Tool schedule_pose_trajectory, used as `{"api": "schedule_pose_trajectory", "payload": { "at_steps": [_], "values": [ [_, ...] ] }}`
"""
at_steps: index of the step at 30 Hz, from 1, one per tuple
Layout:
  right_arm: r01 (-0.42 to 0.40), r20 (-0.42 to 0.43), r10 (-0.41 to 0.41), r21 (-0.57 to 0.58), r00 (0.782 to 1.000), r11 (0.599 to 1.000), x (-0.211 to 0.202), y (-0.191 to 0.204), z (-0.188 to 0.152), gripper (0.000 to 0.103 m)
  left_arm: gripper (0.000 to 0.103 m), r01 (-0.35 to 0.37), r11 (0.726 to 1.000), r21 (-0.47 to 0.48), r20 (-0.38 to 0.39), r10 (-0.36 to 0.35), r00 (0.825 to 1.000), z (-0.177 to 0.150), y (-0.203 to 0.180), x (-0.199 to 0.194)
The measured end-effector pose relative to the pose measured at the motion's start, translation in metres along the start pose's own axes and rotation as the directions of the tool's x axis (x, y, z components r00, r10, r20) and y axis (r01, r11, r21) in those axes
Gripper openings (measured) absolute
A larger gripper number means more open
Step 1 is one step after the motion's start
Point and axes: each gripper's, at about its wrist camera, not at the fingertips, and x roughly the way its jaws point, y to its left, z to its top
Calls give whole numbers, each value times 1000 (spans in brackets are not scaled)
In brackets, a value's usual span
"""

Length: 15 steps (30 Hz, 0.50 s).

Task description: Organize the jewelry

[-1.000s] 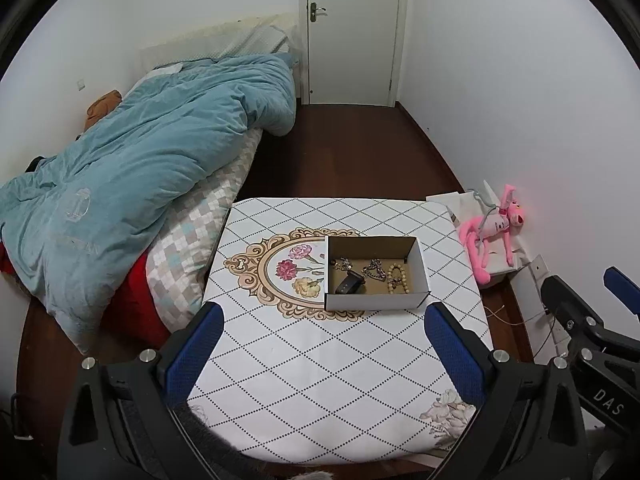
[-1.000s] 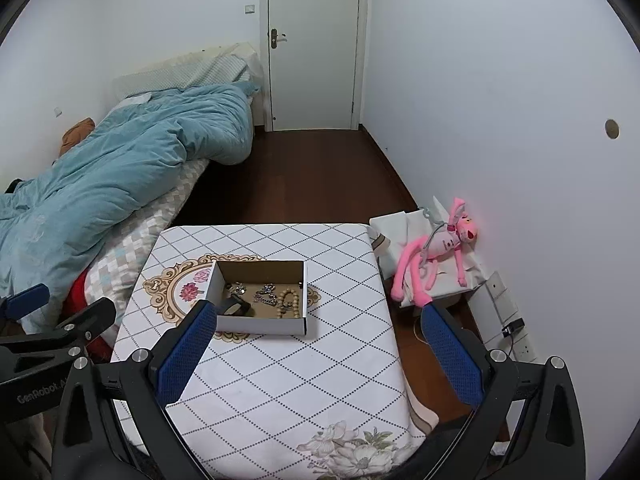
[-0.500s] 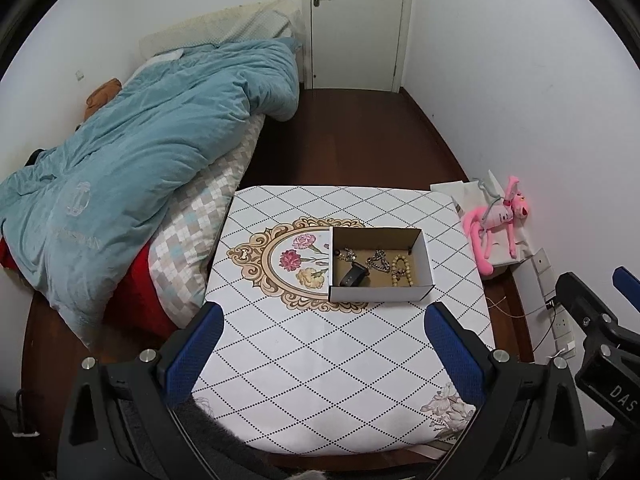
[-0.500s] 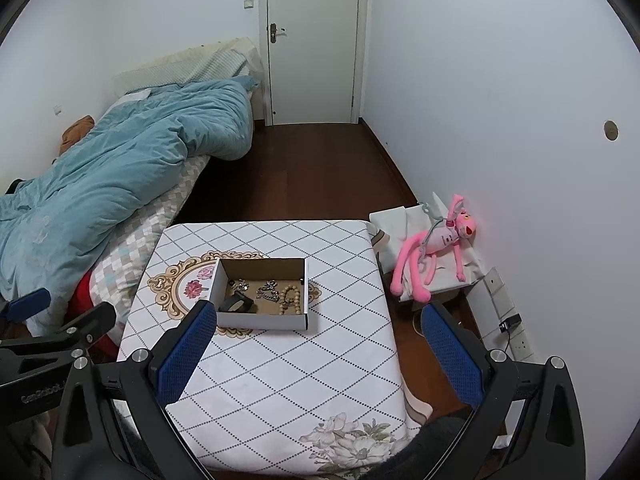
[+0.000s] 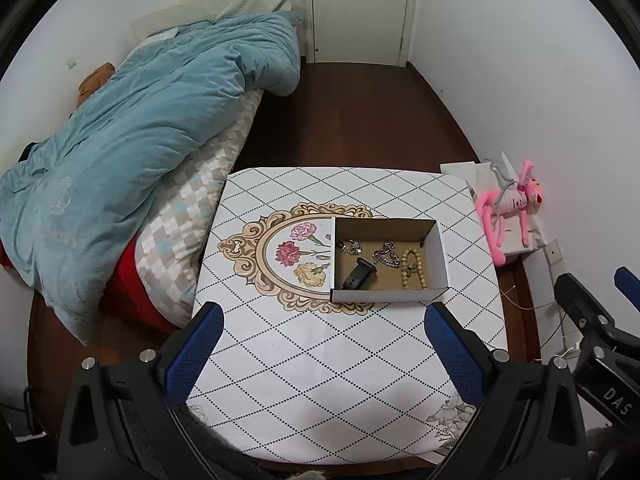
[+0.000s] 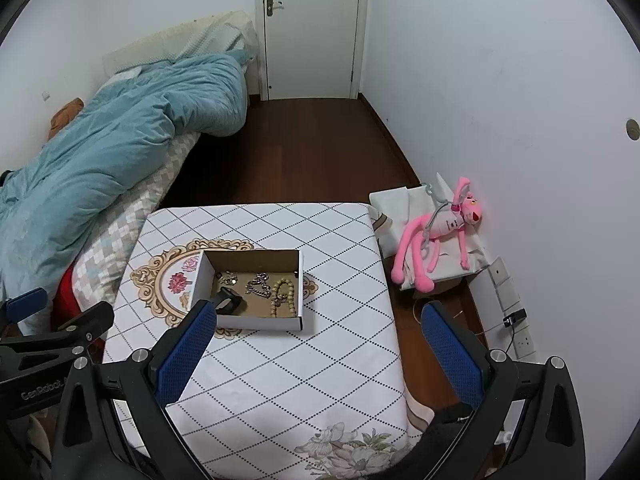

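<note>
Both held high above the table (image 5: 304,344), left gripper (image 5: 324,340) and right gripper (image 6: 316,344) spread wide, empty. Jewelry inside the open cardboard box (image 5: 438,258): bead bracelet (image 5: 412,266), silver chain (image 5: 386,258), black strap (image 5: 360,274). Best lowered straight over one piece, clear of box walls.

A counter (image 5: 320,360) wore a white cloth with a black diamond grid and a gold floral medallion (image 5: 280,256). To its left stood a bed (image 5: 188,208) with a checked sheet, heaped with a teal duvet (image 5: 132,132). A brown cushion (image 5: 96,80) lay by the wall. A pink plush toy (image 6: 440,232) sprawled on white bags (image 6: 396,204) to the right. A white door (image 6: 312,28) stood shut beyond the dark wood floor (image 6: 304,152)
</note>
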Motion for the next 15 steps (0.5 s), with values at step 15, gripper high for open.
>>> {"api": "schedule_pose_trajectory", "payload": {
  "at_steps": [15],
  "values": [
    [5, -76, -7, -22, 997, 1000, 37, 5, 5, 103, 103, -2, 1000, -6, -32, 1, 999, 9, 1, 19]
  ]
}}
